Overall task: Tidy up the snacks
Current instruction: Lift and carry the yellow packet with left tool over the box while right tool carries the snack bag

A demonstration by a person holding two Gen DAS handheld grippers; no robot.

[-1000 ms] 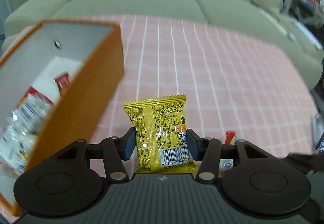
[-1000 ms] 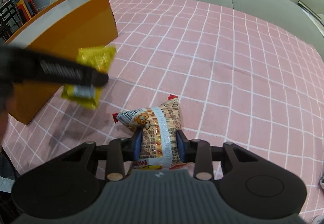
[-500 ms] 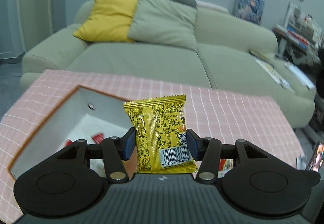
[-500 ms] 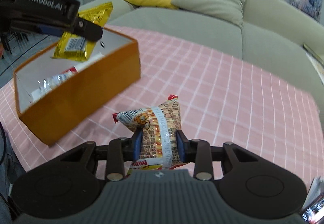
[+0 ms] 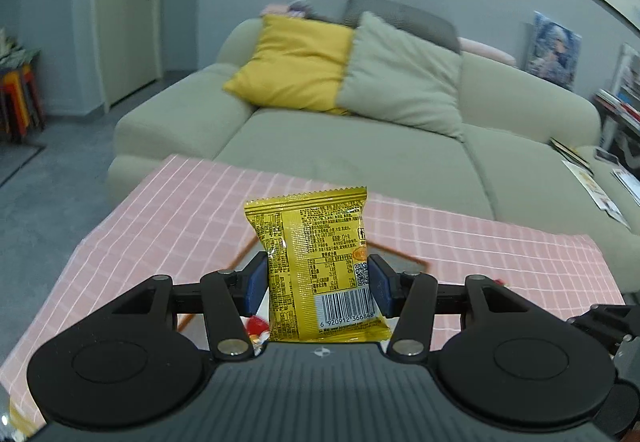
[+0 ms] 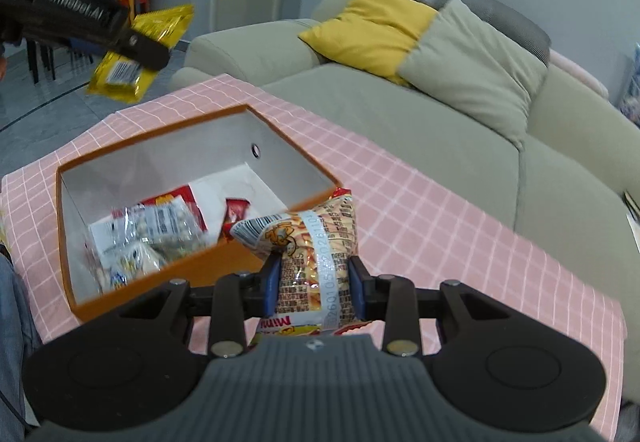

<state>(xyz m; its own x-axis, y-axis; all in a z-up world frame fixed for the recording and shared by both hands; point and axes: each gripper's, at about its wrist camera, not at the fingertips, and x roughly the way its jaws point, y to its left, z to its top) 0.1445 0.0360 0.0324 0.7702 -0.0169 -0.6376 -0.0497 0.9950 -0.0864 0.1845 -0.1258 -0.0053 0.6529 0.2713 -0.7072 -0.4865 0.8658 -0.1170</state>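
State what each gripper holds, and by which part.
Left gripper: yellow packet, by its lower side edges. Right gripper: orange snack bag, by its lower sides.

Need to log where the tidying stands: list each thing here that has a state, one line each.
Left gripper: shut on the yellow packet.
Yellow packet: held upright, off the table.
Right gripper: shut on the patterned snack bag.
Patterned snack bag: held, in front of the box's near corner, not in the box.
Orange box: open, no lid on it, partly filled with snack packets.
Pink tablecloth: spread flat under the box.
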